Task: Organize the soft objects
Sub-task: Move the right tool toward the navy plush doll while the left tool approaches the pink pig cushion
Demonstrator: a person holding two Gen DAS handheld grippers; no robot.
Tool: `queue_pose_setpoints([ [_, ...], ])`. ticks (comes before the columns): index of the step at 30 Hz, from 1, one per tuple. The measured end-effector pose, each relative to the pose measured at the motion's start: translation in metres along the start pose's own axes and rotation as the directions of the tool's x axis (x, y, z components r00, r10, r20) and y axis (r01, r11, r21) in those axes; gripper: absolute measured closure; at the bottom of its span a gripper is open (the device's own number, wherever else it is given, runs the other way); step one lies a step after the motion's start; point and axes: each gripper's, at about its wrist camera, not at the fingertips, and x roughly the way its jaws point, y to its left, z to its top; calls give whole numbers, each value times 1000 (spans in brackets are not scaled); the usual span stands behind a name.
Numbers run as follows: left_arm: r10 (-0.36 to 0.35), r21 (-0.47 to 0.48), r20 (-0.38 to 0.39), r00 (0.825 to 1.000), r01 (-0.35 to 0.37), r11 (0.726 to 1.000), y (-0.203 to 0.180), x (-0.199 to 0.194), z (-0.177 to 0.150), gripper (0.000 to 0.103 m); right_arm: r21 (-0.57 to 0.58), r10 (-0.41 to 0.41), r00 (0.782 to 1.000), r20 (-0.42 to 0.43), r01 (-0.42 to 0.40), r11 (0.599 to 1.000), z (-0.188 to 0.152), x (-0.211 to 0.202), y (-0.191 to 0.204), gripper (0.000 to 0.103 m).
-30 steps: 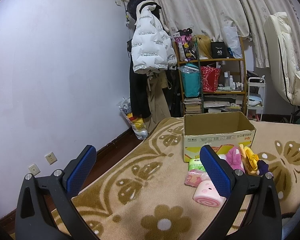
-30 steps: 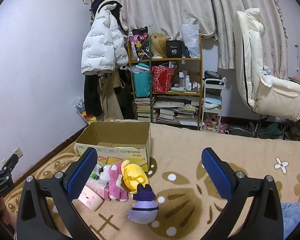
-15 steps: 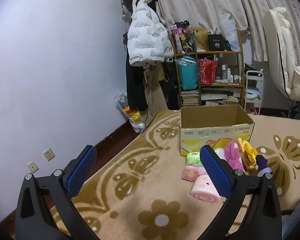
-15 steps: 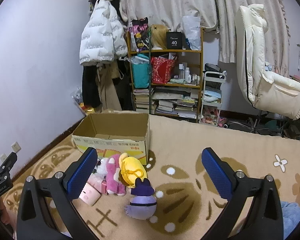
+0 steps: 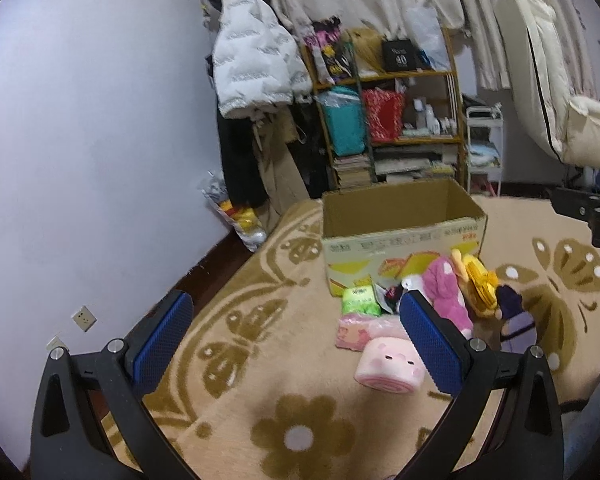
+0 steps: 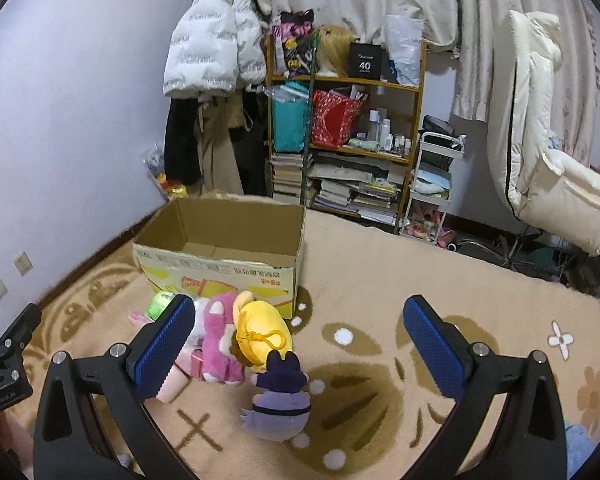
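Soft toys (image 6: 256, 344) beside the box (image 6: 220, 256); only left view shows the pink roll (image 5: 392, 364) whole; both grippers' jaws wide, empty

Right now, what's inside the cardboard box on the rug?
The cardboard box is open on top. The right wrist view shows bare inner walls and folded bottom flaps, with no toys inside. Its near wall hides the front strip of the floor, so that part cannot be checked.

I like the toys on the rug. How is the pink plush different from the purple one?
The pink plush lies stretched out near the cardboard box; the purple plush sits round and squat, farther from it. The pink one touches the yellow plush. Both are soft toys on the rug, outside the box.
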Motion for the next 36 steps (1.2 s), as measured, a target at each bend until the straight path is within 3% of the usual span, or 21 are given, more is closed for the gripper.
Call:
queue_pose_setpoints([
  [8, -49, 3, -88, 995, 50, 999, -20, 37, 0, 1, 19, 43, 990, -133, -41, 999, -2, 37, 1, 0],
  [15, -92, 24, -174, 980, 97, 995, -39, 71, -7, 1, 103, 87, 958, -275, -60, 993, -15, 74, -4, 0],
  [21, -124, 21, -240, 963, 132, 991, -51, 97, -15, 1, 98, 89, 941, -327, -60, 993, -23, 95, -2, 0],
  [36, -179, 12, -368, 912, 197, 980, -72, 141, -35, 1, 57, 108, 873, -475, -93, 994, -44, 137, 12, 0],
])
